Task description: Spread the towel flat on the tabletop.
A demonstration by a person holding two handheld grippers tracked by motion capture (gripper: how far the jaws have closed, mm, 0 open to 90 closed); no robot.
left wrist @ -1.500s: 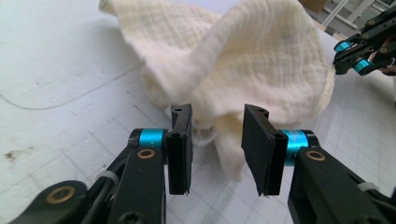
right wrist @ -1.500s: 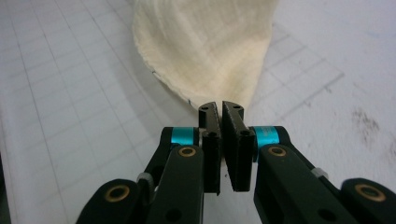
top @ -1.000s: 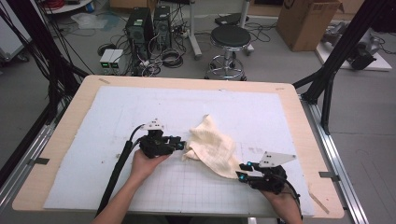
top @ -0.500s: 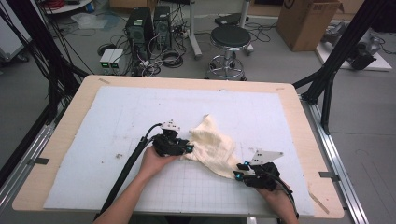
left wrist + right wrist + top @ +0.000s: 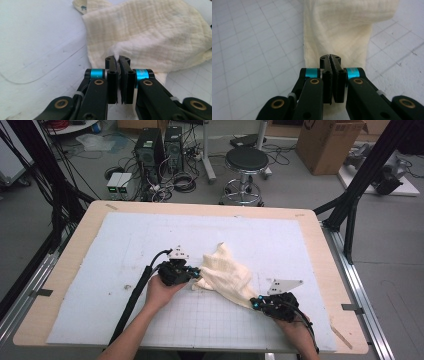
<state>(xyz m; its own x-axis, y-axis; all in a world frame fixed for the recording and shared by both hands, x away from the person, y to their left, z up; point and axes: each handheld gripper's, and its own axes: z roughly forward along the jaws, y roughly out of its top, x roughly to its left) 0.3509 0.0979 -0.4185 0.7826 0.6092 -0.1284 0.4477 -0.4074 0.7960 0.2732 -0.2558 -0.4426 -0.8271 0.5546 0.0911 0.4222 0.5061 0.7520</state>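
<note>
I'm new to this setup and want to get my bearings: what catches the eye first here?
A crumpled cream cloth lies near the middle of the white mat, toward the table's near edge. The left gripper pinches its left edge and the right gripper its near right corner, both having just closed on the fabric. Beyond the table, a black stool stands among cables on the floor.

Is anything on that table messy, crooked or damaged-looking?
Only the cream cloth: it lies crumpled in a heap instead of flat on the white mat. The left gripper and the right gripper have just closed, each pinching an edge of it. I see no tears or spills.
</note>
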